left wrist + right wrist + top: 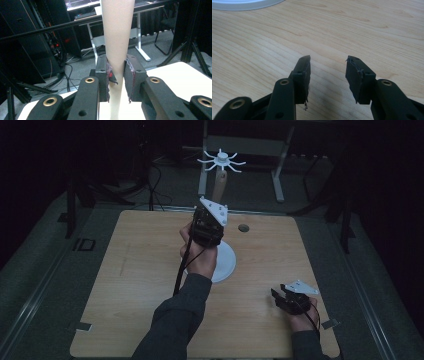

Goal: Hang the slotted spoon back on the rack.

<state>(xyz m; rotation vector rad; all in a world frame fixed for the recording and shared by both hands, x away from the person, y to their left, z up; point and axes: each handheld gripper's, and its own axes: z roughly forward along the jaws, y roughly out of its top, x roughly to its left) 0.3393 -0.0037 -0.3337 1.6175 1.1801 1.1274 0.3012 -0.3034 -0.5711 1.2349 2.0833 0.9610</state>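
The desk (125, 285) is a pale wooden top, and near its middle, toward the far edge, stands a rack: a round white base (226, 262) flat on the wood, a tapered wooden post (117, 40) rising from it, and a white crown of curved hooks (221, 161) at the top. The wide base is there to keep the tall post upright.

The left gripper (117, 77) is clamped on the post low down, one jaw pressed against each side. Gripping low probably gives the firmest hold for steadying or shifting the rack without tipping it.

The right gripper (327, 75) rests near the desk's near right corner, well apart from the rack, jaws spread with nothing between them and bare wood beneath. It looks parked there, ready while the left does the work.
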